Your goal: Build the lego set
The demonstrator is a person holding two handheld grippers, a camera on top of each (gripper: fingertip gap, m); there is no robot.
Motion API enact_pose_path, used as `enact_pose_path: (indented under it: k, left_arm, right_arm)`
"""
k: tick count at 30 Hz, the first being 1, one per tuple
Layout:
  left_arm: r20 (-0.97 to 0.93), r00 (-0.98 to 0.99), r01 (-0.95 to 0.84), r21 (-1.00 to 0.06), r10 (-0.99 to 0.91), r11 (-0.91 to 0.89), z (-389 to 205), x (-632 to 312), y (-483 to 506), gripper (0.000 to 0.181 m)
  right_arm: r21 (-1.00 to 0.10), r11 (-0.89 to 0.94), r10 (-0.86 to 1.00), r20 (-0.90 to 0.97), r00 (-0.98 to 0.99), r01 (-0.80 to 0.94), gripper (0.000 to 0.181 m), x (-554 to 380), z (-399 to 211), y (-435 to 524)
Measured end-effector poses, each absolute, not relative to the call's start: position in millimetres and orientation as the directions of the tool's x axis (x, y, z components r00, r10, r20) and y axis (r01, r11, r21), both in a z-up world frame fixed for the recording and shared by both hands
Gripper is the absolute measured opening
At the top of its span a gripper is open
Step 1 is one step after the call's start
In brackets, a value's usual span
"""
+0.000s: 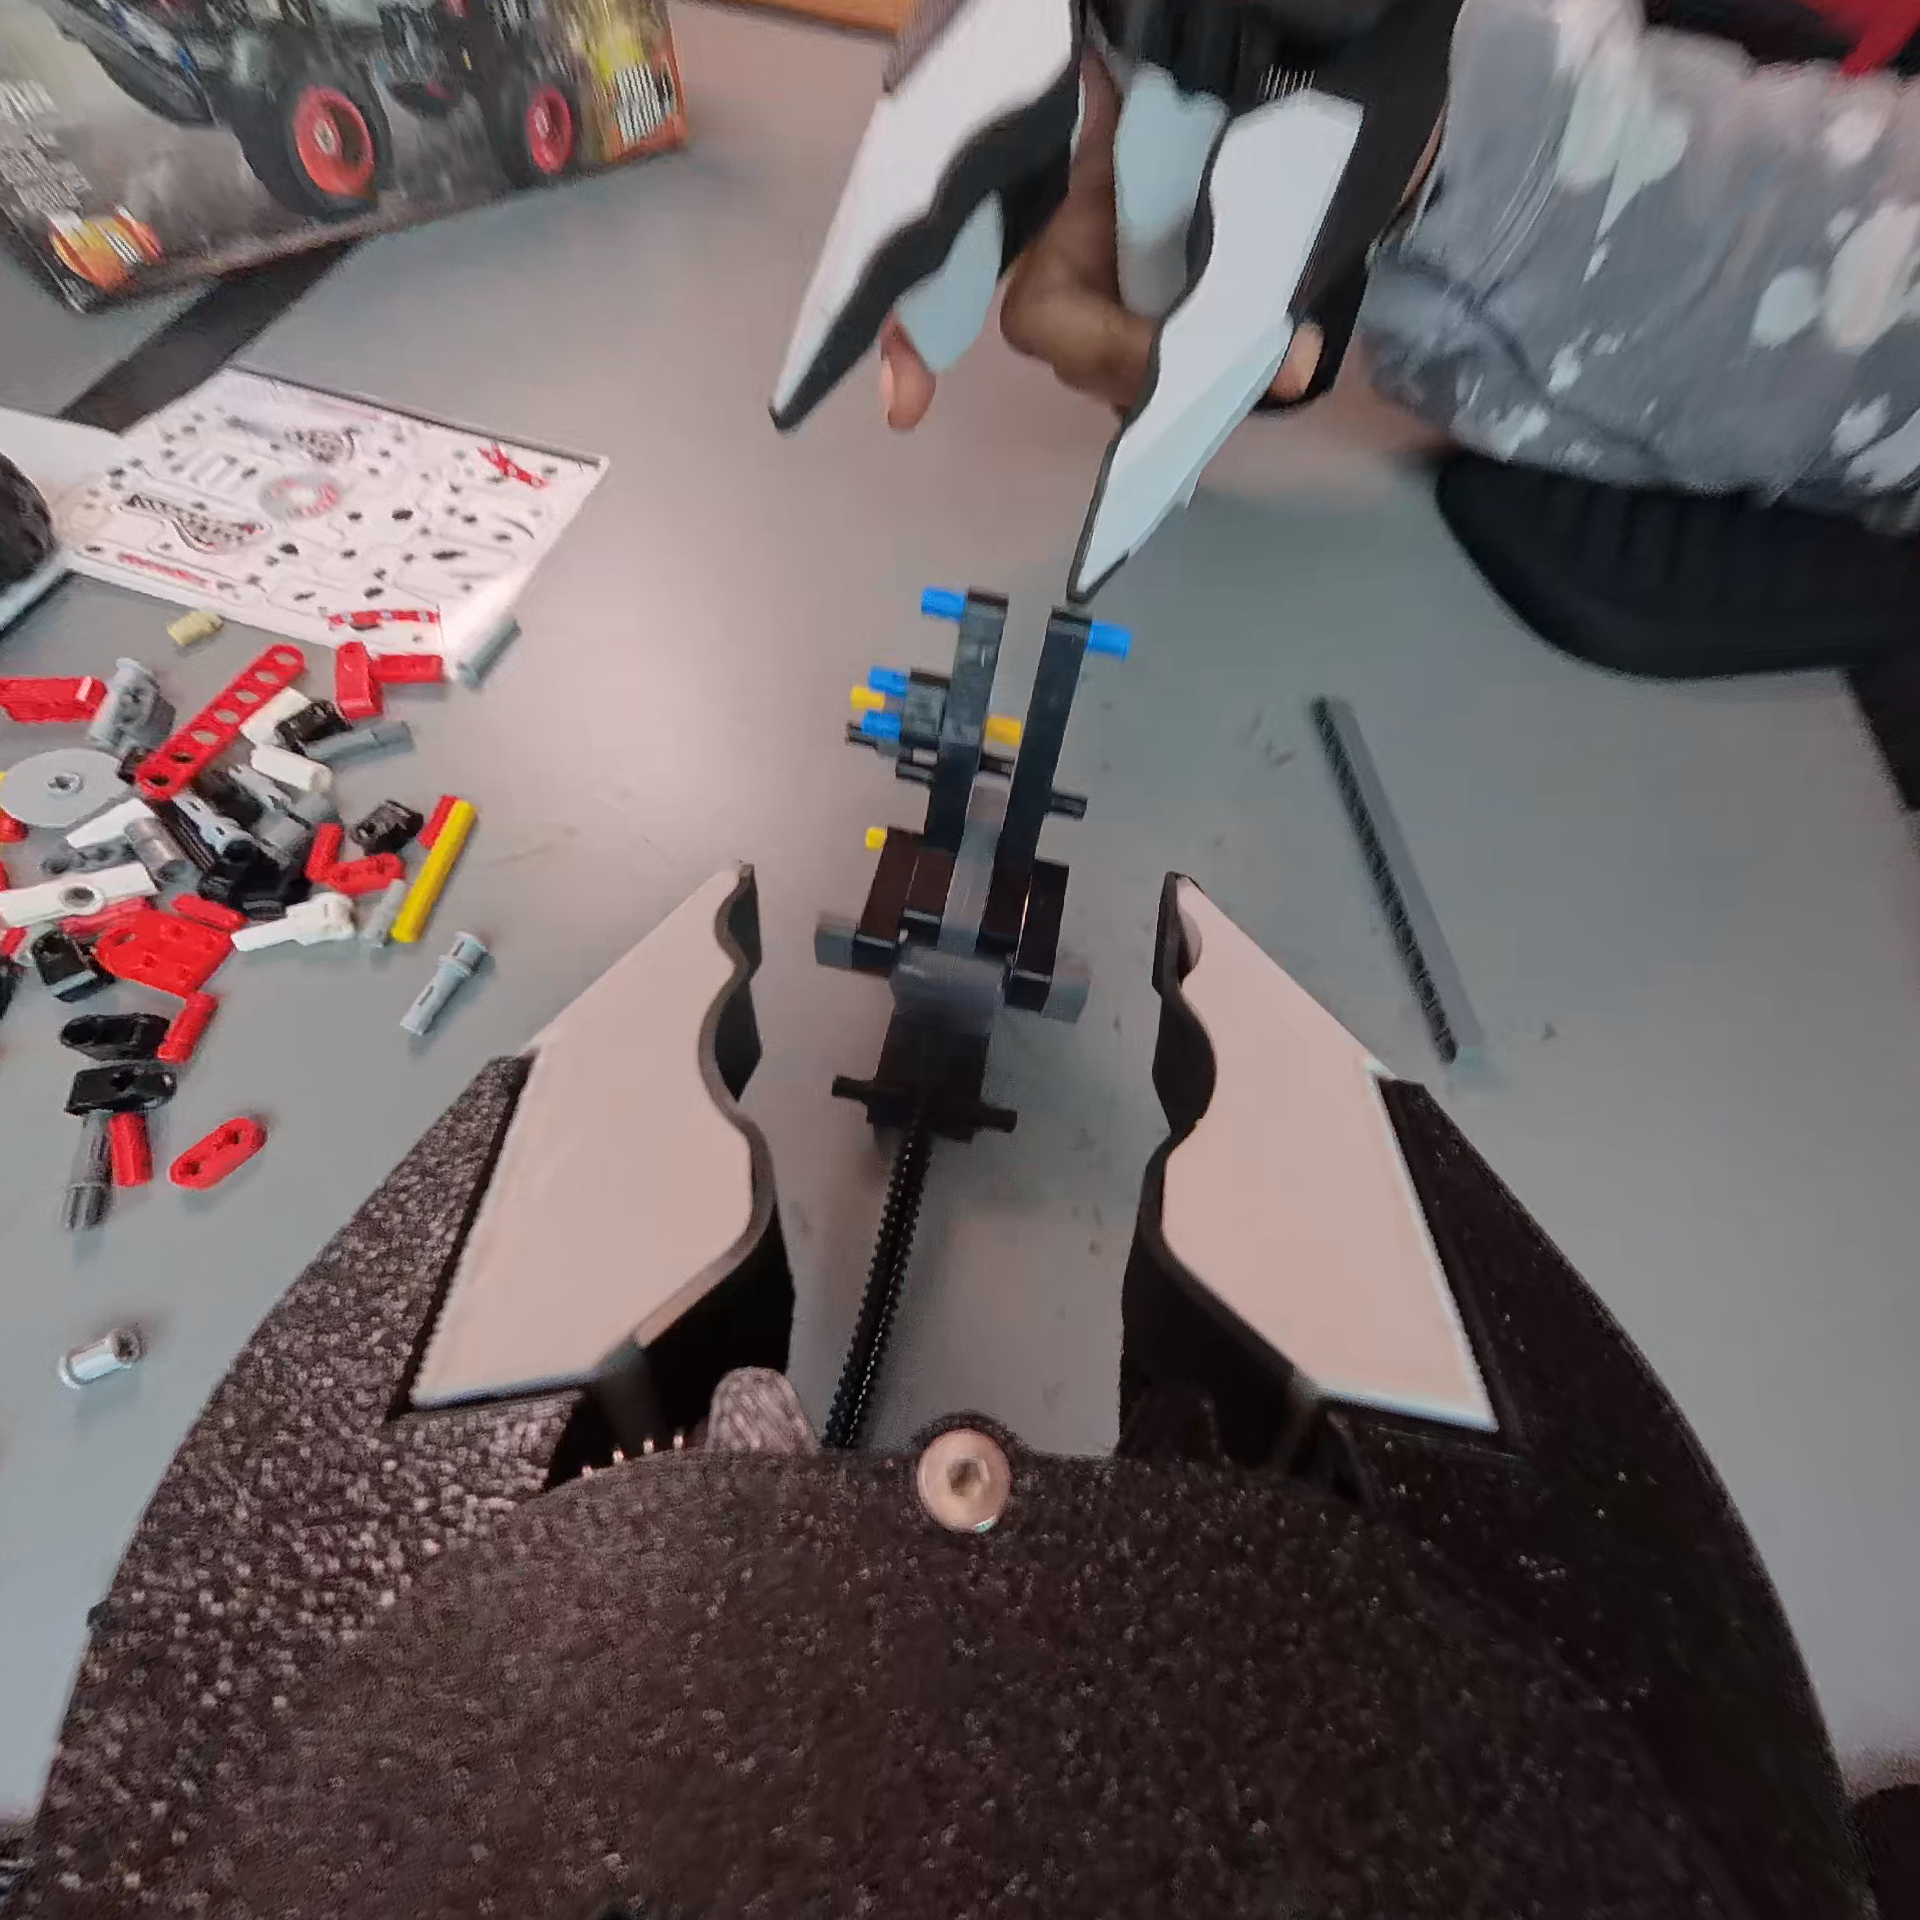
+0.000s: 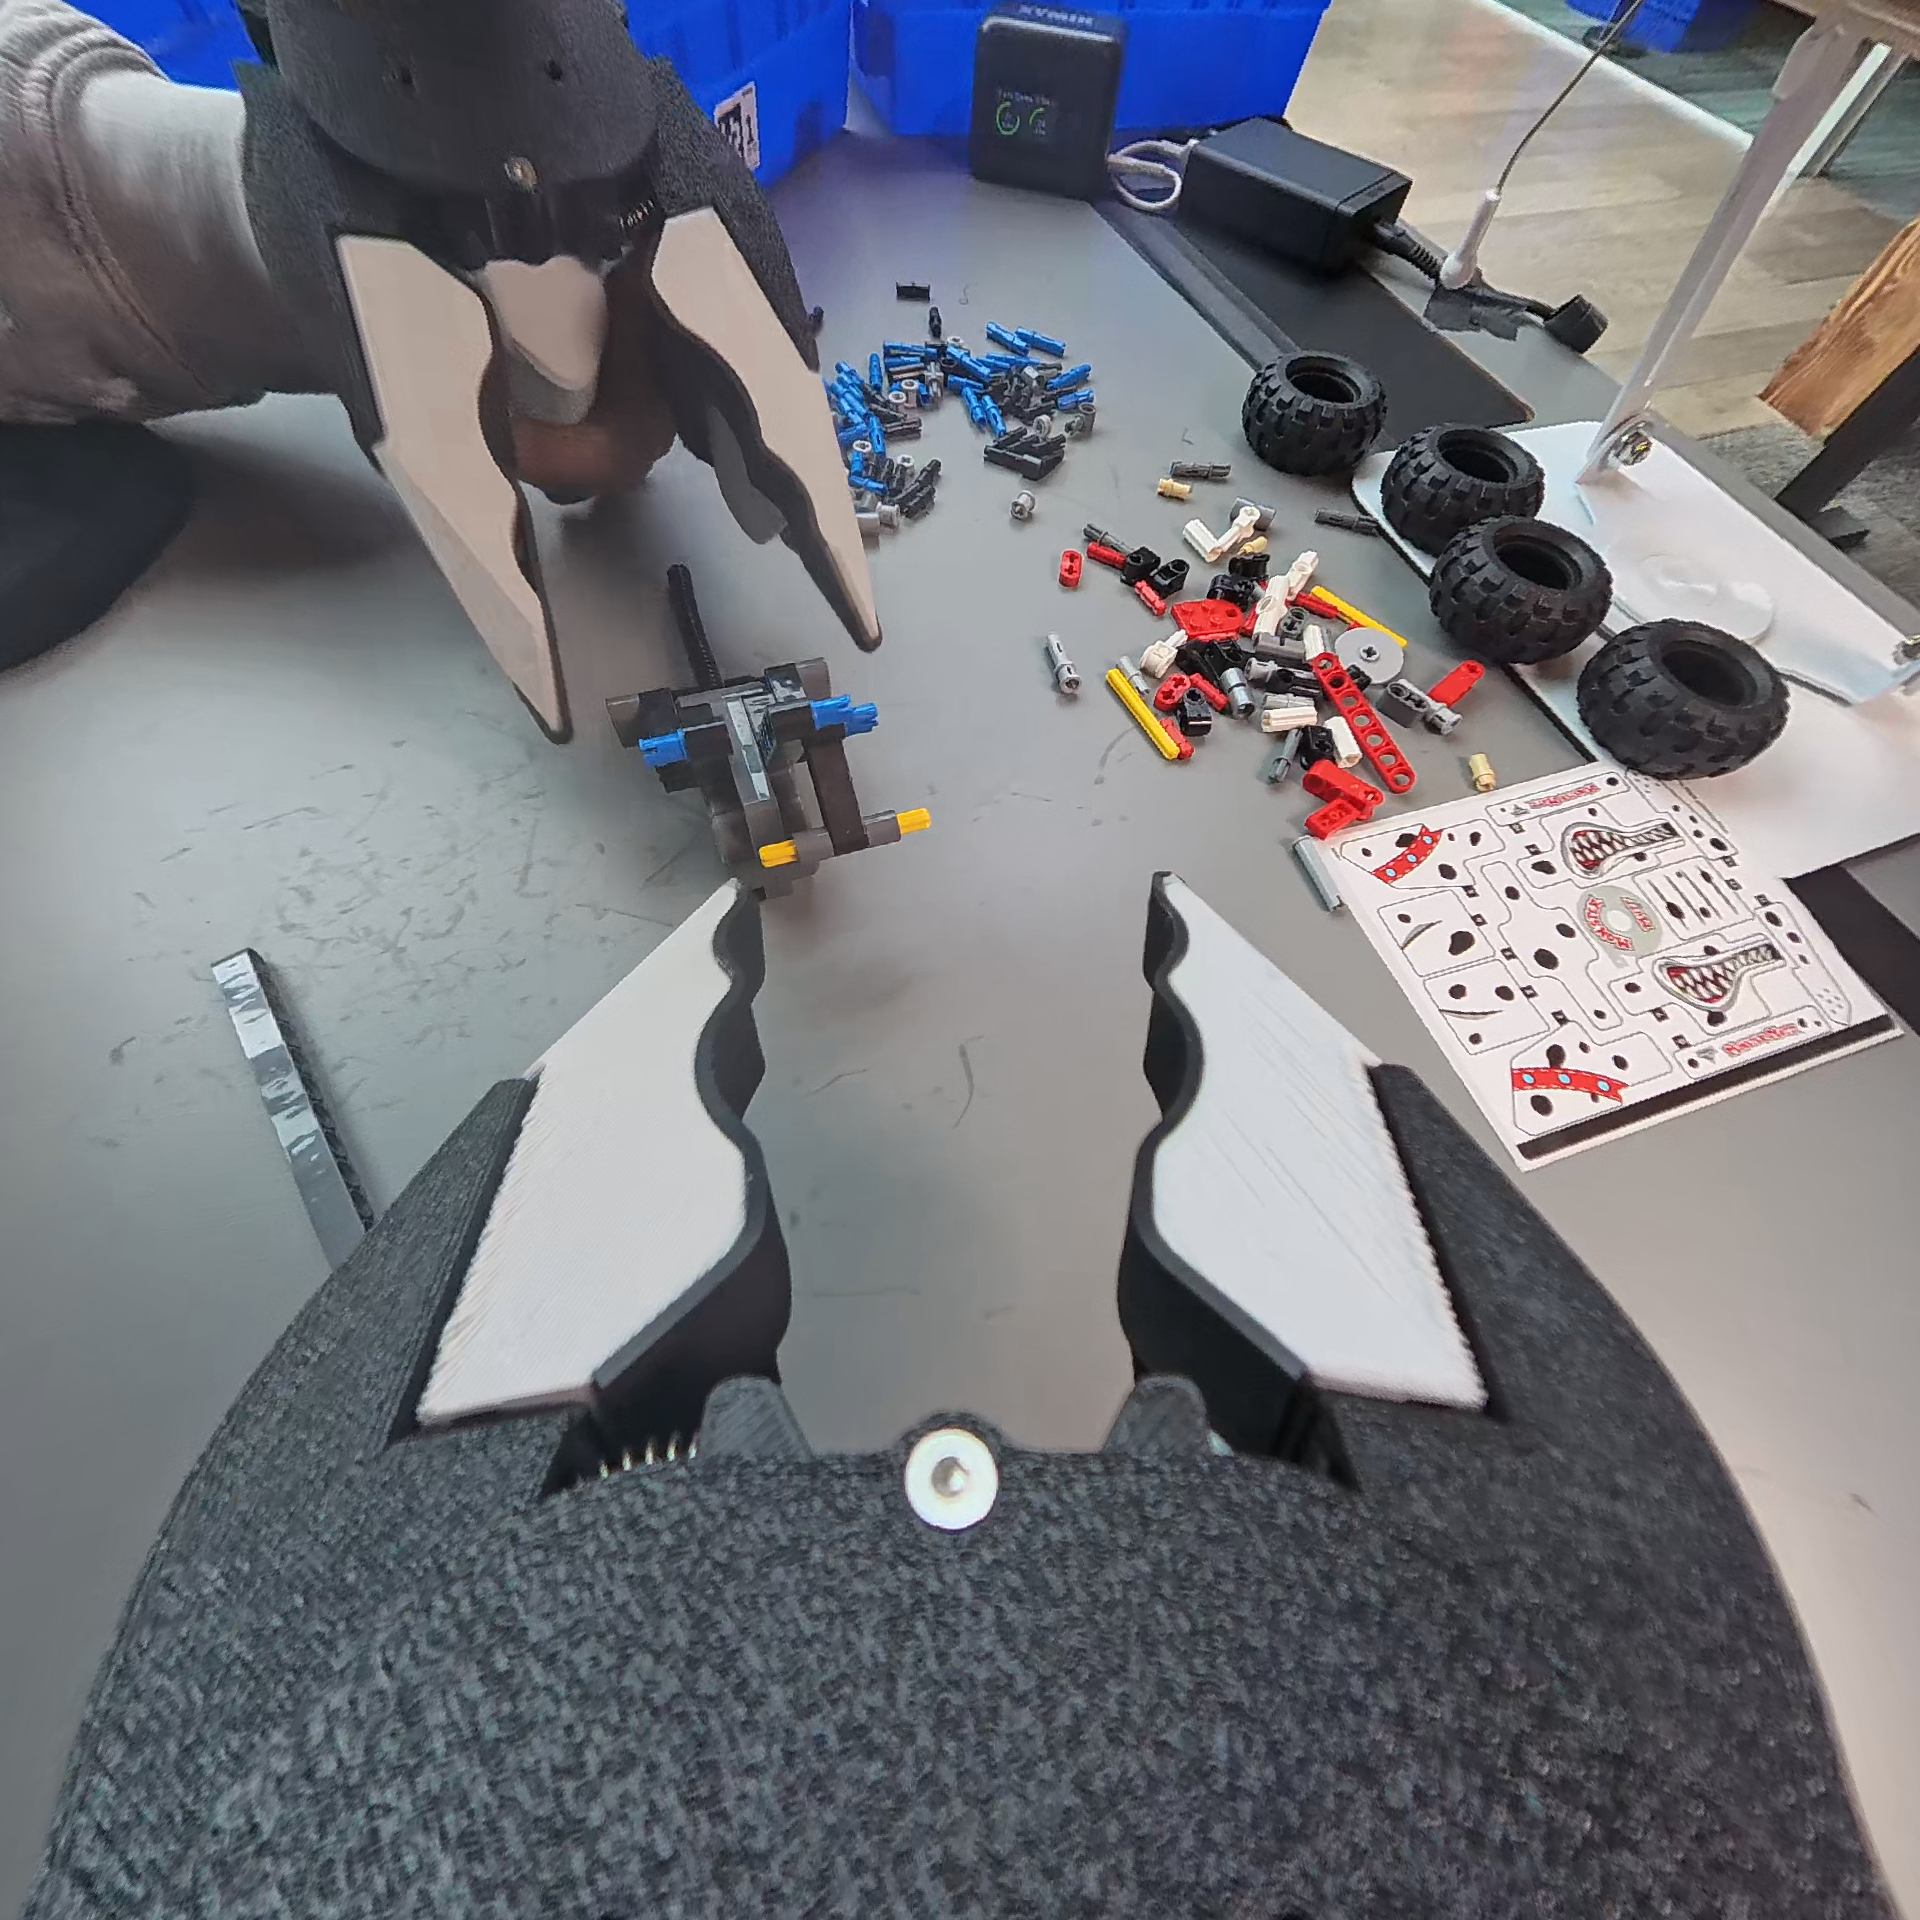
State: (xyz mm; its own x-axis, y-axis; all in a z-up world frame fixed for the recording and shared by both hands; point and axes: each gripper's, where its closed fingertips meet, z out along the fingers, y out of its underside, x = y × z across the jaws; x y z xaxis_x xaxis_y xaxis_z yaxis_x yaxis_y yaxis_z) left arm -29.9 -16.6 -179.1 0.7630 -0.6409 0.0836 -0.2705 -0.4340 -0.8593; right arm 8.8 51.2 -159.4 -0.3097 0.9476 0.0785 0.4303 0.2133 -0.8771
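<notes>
A partly built lego assembly [image 1: 977,831] of black and grey beams with blue and yellow pins lies on the grey table [image 1: 1351,1195]. Its black ridged axle [image 1: 883,1247] runs back between the fingers of my left gripper [image 1: 958,894], which is open, empty and straddles the near end without touching. My right gripper [image 1: 935,504] is open and empty at the far end, with one fingertip [image 1: 1086,582] against a black beam. In the right wrist view the assembly [image 2: 764,758] sits just beyond my right gripper [image 2: 953,888], with my left gripper [image 2: 712,681] behind it.
A pile of loose red, black, white and yellow parts [image 2: 1278,665] and a pile of blue and black pins [image 2: 956,405] lie nearby, along with several black tyres [image 2: 1517,587] and a sticker sheet [image 2: 1600,956]. A long grey beam [image 1: 1392,873] lies apart. The set's box [image 1: 312,125] and blue bins [image 2: 1143,52] stand at the table's edges.
</notes>
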Motion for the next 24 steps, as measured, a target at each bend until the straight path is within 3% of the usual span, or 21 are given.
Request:
enact_pose_path:
  k: [4,7,10,16,18,21,24]
  left_arm:
    - [0.136,0.843,-0.019,-0.959,-0.520,-0.282,-104.7,-61.9,7.9,0.062]
    - [0.042,0.967,0.002,-0.987,-0.251,-0.159,-58.8,-122.5,45.9,0.044]
    - [0.029,0.998,0.022,-0.992,-0.052,-0.126,-33.8,-170.7,84.8,0.041]
    - [0.090,0.992,0.098,-0.991,0.093,-0.092,-21.1,-227.0,156.2,0.035]
    - [0.032,0.983,0.056,-0.990,0.182,-0.129,-27.3,-249.9,170.6,0.031]
    - [-0.033,0.961,0.004,-0.991,0.276,-0.132,-34.0,-281.0,176.1,0.007]
    - [-0.039,0.967,-0.014,-0.995,0.254,-0.101,-31.8,-287.8,175.2,0.000]
  right_arm:
    - [-0.904,0.176,0.964,0.077,-0.256,0.390,0.072,4.8,-148.8,61.0]
    - [-0.937,0.139,0.983,0.089,-0.163,0.320,0.067,-1.8,-138.2,76.5]
    - [-0.955,0.128,0.990,0.108,-0.089,0.266,0.063,-6.0,-133.7,87.6]
    - [-0.959,0.127,0.991,0.115,-0.062,0.252,0.058,-6.5,-136.6,93.8]
    - [-0.959,0.115,0.993,0.102,-0.060,0.260,0.056,-6.5,-141.0,95.8]
    - [-0.956,0.098,0.995,0.085,-0.058,0.276,0.055,-6.8,-147.9,98.1]
    - [-0.959,0.096,0.995,0.085,-0.053,0.265,0.052,-7.1,-145.9,99.5]
